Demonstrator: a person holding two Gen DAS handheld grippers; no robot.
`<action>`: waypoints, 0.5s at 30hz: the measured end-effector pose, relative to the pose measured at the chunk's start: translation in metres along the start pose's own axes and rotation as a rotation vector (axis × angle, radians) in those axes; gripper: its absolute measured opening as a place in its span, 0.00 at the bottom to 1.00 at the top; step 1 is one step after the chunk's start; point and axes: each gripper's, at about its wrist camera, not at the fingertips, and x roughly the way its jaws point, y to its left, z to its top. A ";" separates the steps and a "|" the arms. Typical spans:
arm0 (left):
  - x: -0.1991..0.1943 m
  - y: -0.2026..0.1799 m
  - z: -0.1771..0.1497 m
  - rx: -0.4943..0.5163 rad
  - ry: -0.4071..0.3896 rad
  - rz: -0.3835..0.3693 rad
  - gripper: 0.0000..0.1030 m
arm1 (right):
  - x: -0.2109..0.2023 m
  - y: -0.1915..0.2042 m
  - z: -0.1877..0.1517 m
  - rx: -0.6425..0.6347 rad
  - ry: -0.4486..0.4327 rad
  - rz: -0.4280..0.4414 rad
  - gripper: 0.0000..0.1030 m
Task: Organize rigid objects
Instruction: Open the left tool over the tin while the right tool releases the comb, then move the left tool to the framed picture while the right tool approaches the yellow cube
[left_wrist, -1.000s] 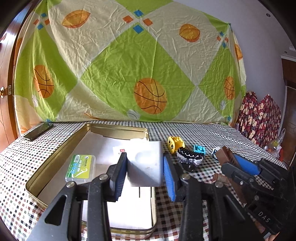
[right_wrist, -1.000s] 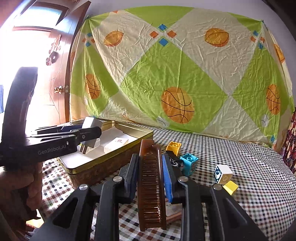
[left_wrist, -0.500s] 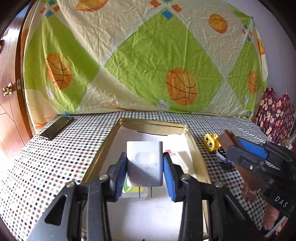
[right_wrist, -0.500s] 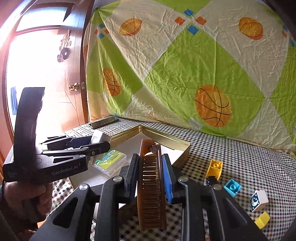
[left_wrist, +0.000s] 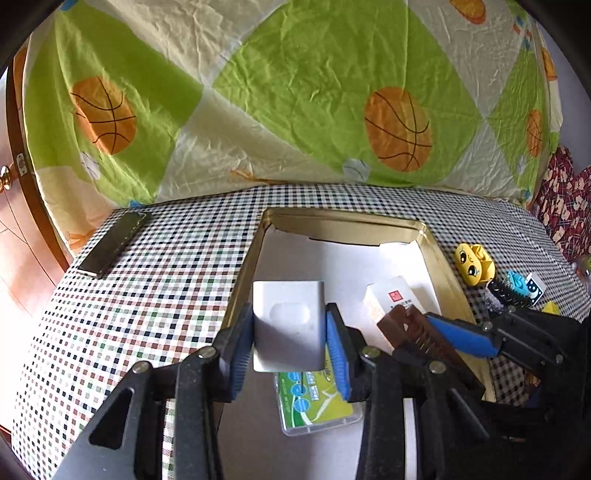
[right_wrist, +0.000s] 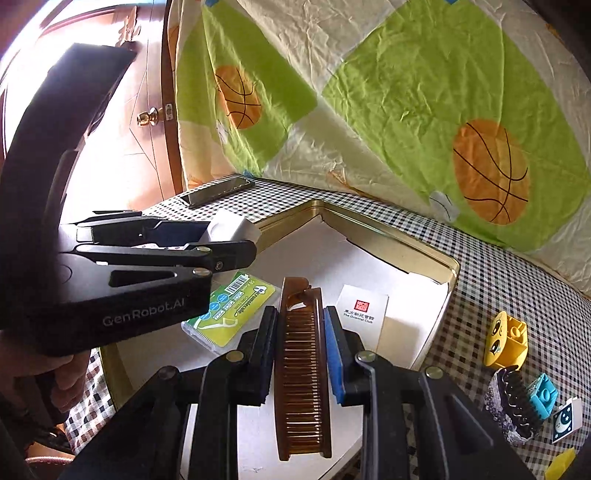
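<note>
I have the left gripper (left_wrist: 289, 343) clamped on a white plug adapter (left_wrist: 288, 326), its blue pads pressing both flat sides, and it hangs over the near half of the gold tin (left_wrist: 343, 221). My right gripper (right_wrist: 301, 363) is closed tight on a brown comb (right_wrist: 302, 373), which stands on edge between the pads with its teeth facing me, also above the tin's white lining. In the tin lie a green floss-pick box (right_wrist: 231, 314), under the left gripper near the tin's left wall, and a white card box with a red seal (right_wrist: 364, 314) towards the middle. On the checked tablecloth (left_wrist: 166, 277), beyond the tin's right wall, sit a yellow face block (right_wrist: 506, 345), a black hair claw (right_wrist: 511, 402), a blue brick (right_wrist: 545, 397), a white moon block (right_wrist: 565, 421) and a small yellow piece (right_wrist: 559, 465). A dark phone (left_wrist: 114, 243) lies by the table's far left corner
</note>
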 end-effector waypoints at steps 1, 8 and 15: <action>0.003 0.000 0.000 0.005 0.011 0.000 0.36 | 0.001 0.001 0.001 -0.004 0.003 -0.003 0.26; 0.004 0.006 0.005 -0.017 0.000 0.014 0.46 | -0.003 -0.006 0.004 0.014 -0.007 0.015 0.53; -0.039 -0.003 -0.016 -0.065 -0.139 0.004 0.82 | -0.077 -0.035 -0.032 0.027 -0.101 -0.029 0.59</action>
